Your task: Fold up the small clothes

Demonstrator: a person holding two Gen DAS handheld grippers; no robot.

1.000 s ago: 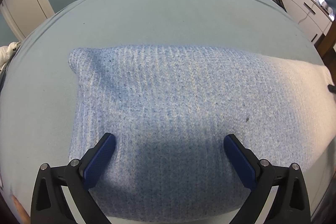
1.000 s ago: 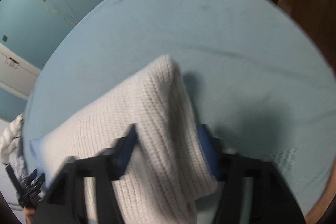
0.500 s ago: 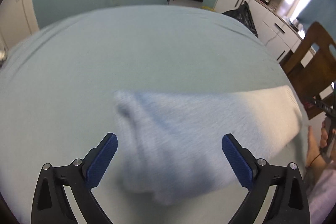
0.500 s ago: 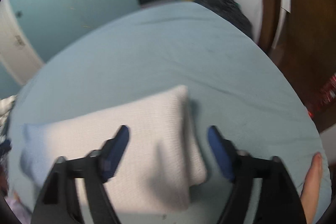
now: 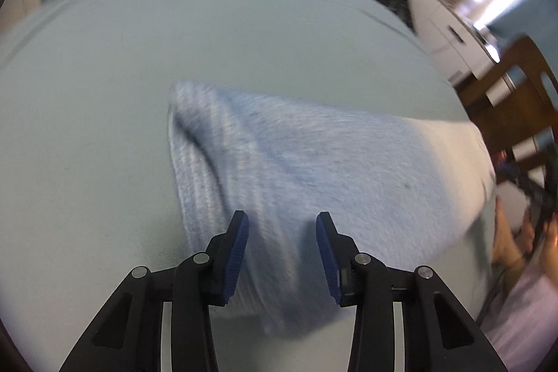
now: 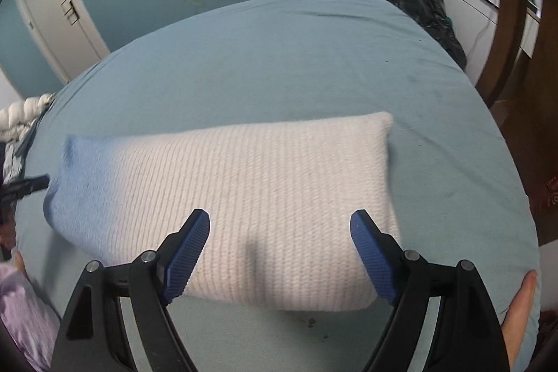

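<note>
Knitwear lay folded on the bed [image 6: 279, 58]: a ribbed knit sweater [image 6: 244, 197], white at its right end and shading to pale blue at its left, stretched crosswise over the blue sheet; the right gripper [image 6: 280, 255] hovered low above the sweater's near edge, its blue-padded jaws spread wide and holding nothing; the left gripper [image 5: 281, 255] pointed along the sweater's blue end [image 5: 314, 169], jaws partly drawn in with the near fold of knit lying between the pads, though blur left it unclear whether they touched the fabric; open sheet ran beyond the sweater's far edge and to the left of its blue end, while its near edge sat close to the front edge of the mattress; the right wrist view alone showed a white door [image 6: 52, 13], a black bag [image 6: 425, 13] at the bed's far right corner and a bare foot [image 6: 519, 309]; the left wrist view alone showed a wooden chair [image 5: 516, 93] and white cabinets [image 5: 443, 6].
</note>
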